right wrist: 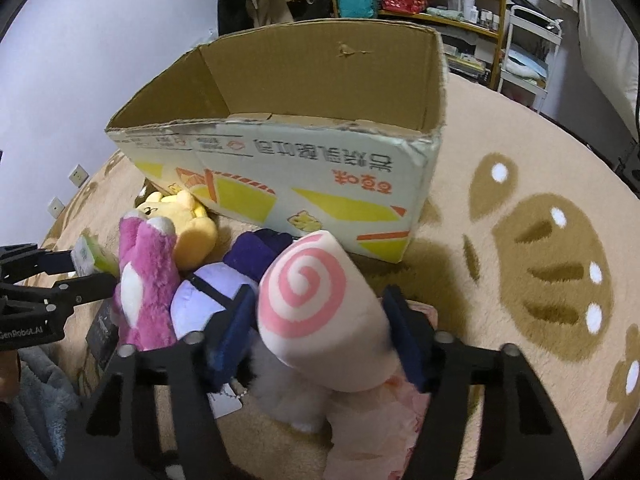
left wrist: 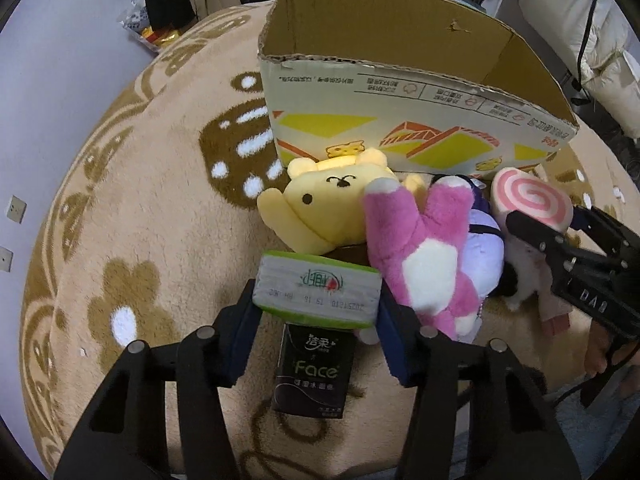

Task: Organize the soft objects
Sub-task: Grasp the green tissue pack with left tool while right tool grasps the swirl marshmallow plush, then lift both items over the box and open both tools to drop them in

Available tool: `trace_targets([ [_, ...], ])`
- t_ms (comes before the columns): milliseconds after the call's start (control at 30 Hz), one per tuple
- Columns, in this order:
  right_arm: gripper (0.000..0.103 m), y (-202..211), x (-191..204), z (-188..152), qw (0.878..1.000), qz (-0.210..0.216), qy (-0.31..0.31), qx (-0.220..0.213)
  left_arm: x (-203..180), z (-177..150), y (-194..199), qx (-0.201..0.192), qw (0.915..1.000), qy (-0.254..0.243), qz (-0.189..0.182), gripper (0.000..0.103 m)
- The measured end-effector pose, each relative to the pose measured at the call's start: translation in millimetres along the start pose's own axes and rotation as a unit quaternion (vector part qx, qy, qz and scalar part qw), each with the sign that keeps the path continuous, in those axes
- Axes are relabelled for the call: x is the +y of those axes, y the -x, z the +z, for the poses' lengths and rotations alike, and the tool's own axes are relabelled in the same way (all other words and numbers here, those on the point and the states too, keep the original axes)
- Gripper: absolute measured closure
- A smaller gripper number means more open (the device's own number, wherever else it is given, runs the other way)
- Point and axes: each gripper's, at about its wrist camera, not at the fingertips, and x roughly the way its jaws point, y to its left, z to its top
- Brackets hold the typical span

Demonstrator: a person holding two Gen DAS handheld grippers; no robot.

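Note:
My left gripper (left wrist: 318, 300) is shut on a green-and-white tissue pack (left wrist: 318, 294), held above a black "Face" tissue pack (left wrist: 314, 368) on the rug. My right gripper (right wrist: 320, 332) is shut on a pink-swirl roll plush (right wrist: 316, 304), which also shows in the left wrist view (left wrist: 532, 198). Between them lie a yellow bear plush (left wrist: 324, 204), a pink-and-white plush (left wrist: 420, 256) and a lavender plush (right wrist: 208, 300). An open cardboard box (left wrist: 400, 76) stands just behind the pile; its inside floor is hidden.
A round beige rug with brown patterns (right wrist: 540, 248) covers the floor. Shelves and a white cart (right wrist: 528, 48) stand behind the box. A white fluffy toy (right wrist: 288, 396) and pink cloth (right wrist: 376, 436) lie under my right gripper. Snack bags (left wrist: 148, 28) lie far left.

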Motion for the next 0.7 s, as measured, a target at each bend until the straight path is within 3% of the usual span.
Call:
trace_targets([
  [300,0.068,5,-3,-1,1.0,0.001,-0.004,0.0,3,1,14,-0.025,0.9996,0.009,0.004,0.051],
  [533,0.07,33,3,-3,0.999,0.001,-0.008,-0.038,1,-1,36,-0.069,0.9973,0.0,0.025,0.051],
  [700,0.07,65,8,-5,0.997,-0.006,-0.003,-0.082,-9,-2,59,-0.123,0.9917,-0.014,0.036,0.051],
])
